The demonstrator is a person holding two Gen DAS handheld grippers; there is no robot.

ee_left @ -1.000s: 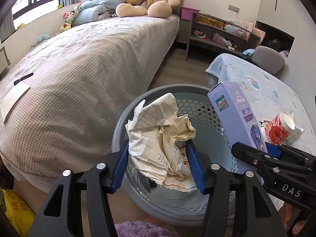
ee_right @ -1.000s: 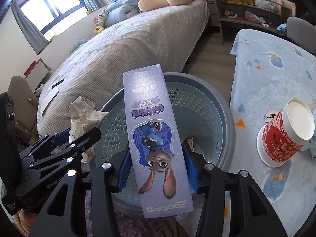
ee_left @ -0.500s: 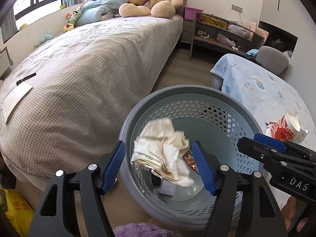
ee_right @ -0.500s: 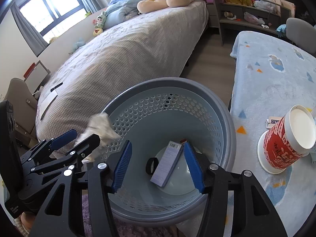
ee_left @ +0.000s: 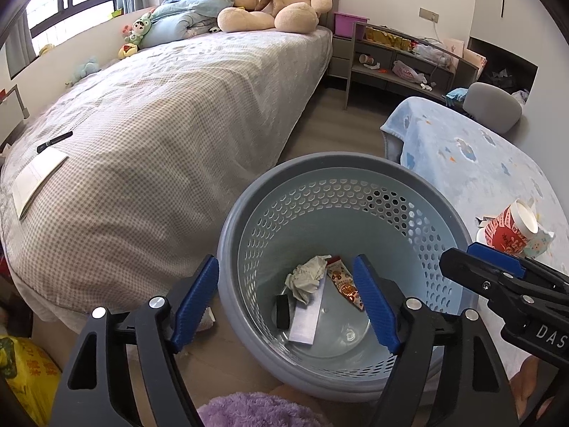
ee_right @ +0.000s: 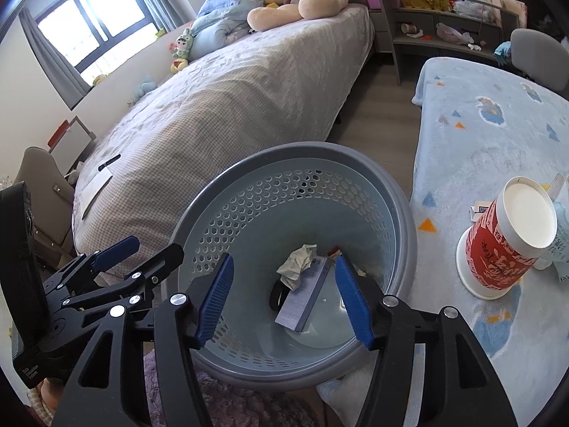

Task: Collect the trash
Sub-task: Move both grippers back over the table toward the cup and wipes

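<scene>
- Trash sits at the bottom of the basket (ee_left: pixel 320 170): we find a crumpled paper ball (ee_left: pixel 307 277), a flat lilac box (ee_left: pixel 306 316), a red printed wrapper (ee_left: pixel 346 286) and a small black object (ee_left: pixel 282 311), all resting on the smooth solid floor.
- In the left wrist view the paper ball lies at about 11 o'clock of the box, touching it; the wrapper lies at 1 o'clock.
- Left gripper (ee_left: pixel 284 302): jaws have just been opening and stand spread with nothing between them, one blue ribbed pad outside the rim, the other over the interior.
- Right gripper (ee_right: pixel 284 299): jaws likewise have just been opening and stand apart, empty, over the basket mouth.
- We judge both tools are poised above the opening because a drop-in has been completed; both point steeply down into it.
- Basket is round, grey-blue plastic, rolled rim, hexagon-perforated wall, standing on the floor between the bed (ee_right: pixel 227 106) and the blue blanket-covered table (ee_right: pixel 480 142).
- Red paper cup (ee_right: pixel 505 245) stands inverted on that table at 3 o'clock of the basket; we judge it likely remaining trash.
</scene>
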